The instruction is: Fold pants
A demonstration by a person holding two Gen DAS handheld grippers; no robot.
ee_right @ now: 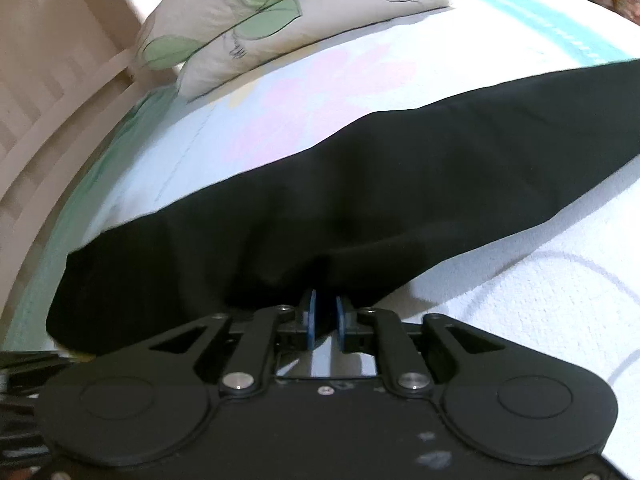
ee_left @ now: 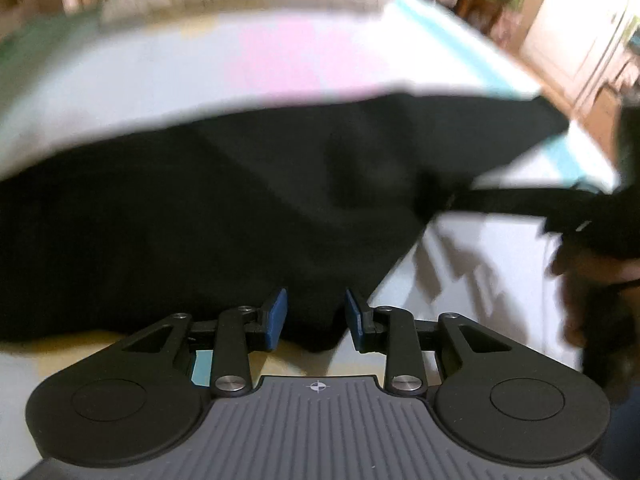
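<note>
The black pants (ee_left: 208, 208) lie across a bed with a pale flowered sheet (ee_left: 200, 64). In the left wrist view my left gripper (ee_left: 316, 316) is open, its blue pads either side of a near corner of the fabric, and the view is blurred. In the right wrist view the pants (ee_right: 400, 184) stretch from lower left to upper right. My right gripper (ee_right: 325, 320) is shut on the near edge of the pants, the cloth bunched between the pads. The right gripper and hand show at the right edge of the left wrist view (ee_left: 592, 216).
A pillow with green leaf print (ee_right: 280, 12) lies at the head of the bed. A pale slatted headboard (ee_right: 52, 92) runs along the left. Wooden furniture (ee_left: 580, 60) stands beyond the bed's far side.
</note>
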